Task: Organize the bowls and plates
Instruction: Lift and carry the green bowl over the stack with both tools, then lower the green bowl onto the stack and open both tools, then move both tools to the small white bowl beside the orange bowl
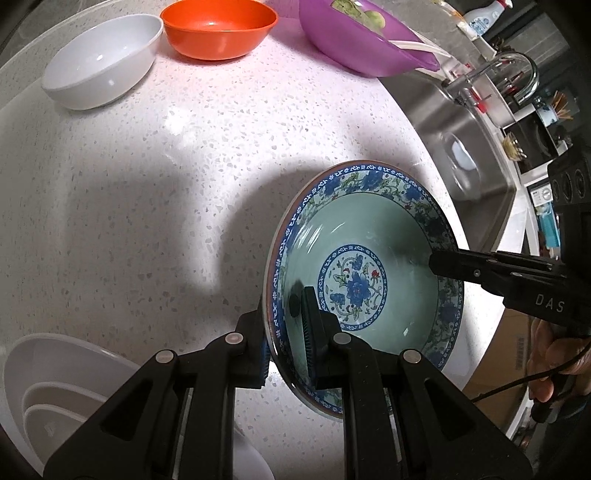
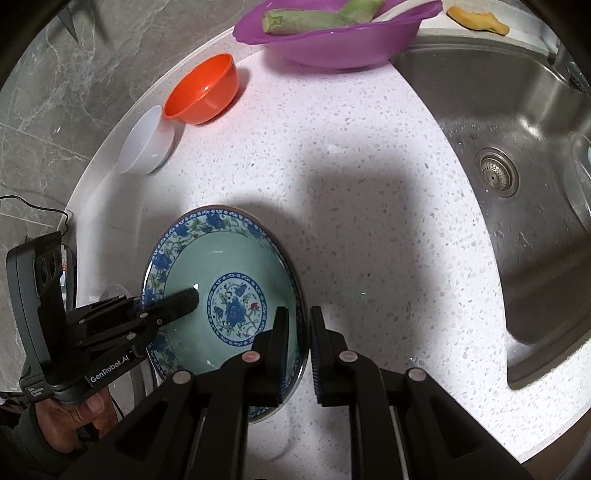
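1. Both tools are clamping the blue-and-green floral plate (image 1: 369,258): the left tool (image 1: 286,332) is pinching one side of its rim, jaws nearly closed on it, and the right tool (image 2: 297,343) is pinching the opposite side the same way.
2. The plate is sitting low over the speckled bench (image 1: 166,184), just beside the steel sink (image 2: 517,184), with the orange bowl (image 1: 218,27), white bowl (image 1: 103,61) and purple basin (image 2: 332,40) well beyond it.
3. Each grip is catching only a thin glazed edge, so the plate is risking a slip or a tilt if the two hands are pulling unevenly.
4. Setting it down hard is risking a chip, judging by the ceramic look.
5. Stacked white bowls (image 1: 55,398) are sitting near the left tool, so a swing that way is risking a knock.
6. Writing: "DAS" on the right tool, "GenRobot.AI" on the left.
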Motion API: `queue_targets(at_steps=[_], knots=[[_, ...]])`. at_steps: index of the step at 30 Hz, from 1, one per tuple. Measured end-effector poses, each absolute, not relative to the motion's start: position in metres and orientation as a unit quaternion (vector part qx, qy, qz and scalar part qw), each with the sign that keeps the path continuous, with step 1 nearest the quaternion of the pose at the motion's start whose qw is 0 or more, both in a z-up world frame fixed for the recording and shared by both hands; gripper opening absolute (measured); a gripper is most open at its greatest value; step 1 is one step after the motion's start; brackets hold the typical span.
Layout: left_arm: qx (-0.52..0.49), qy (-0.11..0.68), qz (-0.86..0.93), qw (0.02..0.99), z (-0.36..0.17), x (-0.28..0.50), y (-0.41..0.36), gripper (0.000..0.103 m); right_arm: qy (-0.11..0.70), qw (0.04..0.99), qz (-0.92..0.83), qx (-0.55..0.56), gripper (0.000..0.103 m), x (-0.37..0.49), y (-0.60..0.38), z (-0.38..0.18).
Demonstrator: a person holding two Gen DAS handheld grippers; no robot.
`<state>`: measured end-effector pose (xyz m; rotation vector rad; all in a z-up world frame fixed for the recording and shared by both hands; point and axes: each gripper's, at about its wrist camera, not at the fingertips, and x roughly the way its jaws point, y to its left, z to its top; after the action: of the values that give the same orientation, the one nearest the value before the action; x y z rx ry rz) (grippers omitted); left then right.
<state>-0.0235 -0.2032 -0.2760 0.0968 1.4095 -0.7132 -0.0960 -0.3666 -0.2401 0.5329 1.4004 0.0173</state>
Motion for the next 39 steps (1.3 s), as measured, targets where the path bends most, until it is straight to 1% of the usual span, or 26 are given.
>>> queue_targets(at_steps=[4, 5, 6, 7, 8, 9, 10, 12, 13, 14, 15, 17, 20, 22, 26, 28, 29, 31, 34, 39], knots=[[0.015, 0.636, -0.327, 0.699, -0.276, -0.024, -0.194, 0.015, 0.627, 0.736, 0.009, 0.256, 0.017, -0.098, -0.368, -0.239], [0.007, 0.633, -0.33, 0.701, -0.273, -0.024, -0.19, 0.022, 0.622, 0.739, 0.006, 0.259, 0.018, -0.099, -0.368, -0.238], [0.003, 0.629, -0.33, 0.704, -0.27, -0.023, -0.187, 0.029, 0.618, 0.742, 0.005, 0.26, 0.022, -0.1, -0.369, -0.236], [-0.003, 0.623, -0.332, 0.708, -0.266, -0.021, -0.184, 0.054, 0.614, 0.744, 0.007, 0.263, 0.031, -0.1, -0.369, -0.234], [-0.011, 0.616, -0.334, 0.713, -0.26, -0.019, -0.179, 0.073, 0.611, 0.746, 0.006, 0.265, 0.037, -0.1, -0.369, -0.232], [-0.019, 0.609, -0.335, 0.719, -0.255, -0.016, -0.175, 0.077, 0.606, 0.749, 0.006, 0.266, 0.039, -0.101, -0.369, -0.23], [-0.024, 0.6, -0.333, 0.727, -0.249, -0.013, -0.169, 0.077, 0.603, 0.752, 0.008, 0.266, 0.042, -0.1, -0.369, -0.227], [-0.028, 0.592, -0.325, 0.737, -0.241, -0.006, -0.158, 0.085, 0.595, 0.759, 0.005, 0.265, 0.048, -0.1, -0.368, -0.221], [-0.03, 0.589, -0.318, 0.742, -0.238, -0.002, -0.151, 0.096, 0.59, 0.763, 0.003, 0.265, 0.054, -0.099, -0.369, -0.218], [-0.03, 0.587, -0.308, 0.748, -0.236, 0.002, -0.142, 0.103, 0.581, 0.769, -0.001, 0.266, 0.062, -0.098, -0.37, -0.213], [-0.03, 0.584, -0.298, 0.755, -0.234, 0.006, -0.134, 0.103, 0.574, 0.774, -0.003, 0.267, 0.065, -0.096, -0.372, -0.209], [-0.028, 0.58, -0.277, 0.766, -0.231, 0.017, -0.115, 0.103, 0.55, 0.788, -0.004, 0.276, 0.078, -0.091, -0.375, -0.198], [-0.022, 0.571, -0.238, 0.785, -0.228, 0.039, -0.087, 0.103, 0.517, 0.802, 0.013, 0.298, 0.083, -0.08, -0.377, -0.187], [-0.024, 0.553, -0.215, 0.805, -0.223, 0.056, -0.07, 0.103, 0.494, 0.805, 0.028, 0.328, 0.085, -0.065, -0.377, -0.183], [-0.024, 0.543, -0.183, 0.819, -0.21, 0.102, -0.053, 0.103, 0.48, 0.8, 0.058, 0.356, 0.085, -0.025, -0.365, -0.185], [-0.017, 0.553, -0.168, 0.816, -0.208, 0.127, -0.053, 0.103, 0.48, 0.797, 0.066, 0.36, 0.085, -0.002, -0.353, -0.19], [-0.028, 0.562, -0.171, 0.809, -0.21, 0.141, -0.053, 0.102, 0.483, 0.795, 0.067, 0.362, 0.085, 0.011, -0.346, -0.192], [-0.04, 0.561, -0.186, 0.806, -0.213, 0.161, -0.055, 0.102, 0.493, 0.787, 0.064, 0.364, 0.083, 0.036, -0.333, -0.2], [-0.011, 0.563, -0.192, 0.804, -0.219, 0.186, -0.067, 0.102, 0.507, 0.774, 0.066, 0.375, 0.071, 0.065, -0.315, -0.213], [-0.001, 0.587, -0.207, 0.783, -0.247, 0.218, -0.073, 0.101, 0.526, 0.756, 0.083, 0.381, 0.061, 0.098, -0.29, -0.234]])
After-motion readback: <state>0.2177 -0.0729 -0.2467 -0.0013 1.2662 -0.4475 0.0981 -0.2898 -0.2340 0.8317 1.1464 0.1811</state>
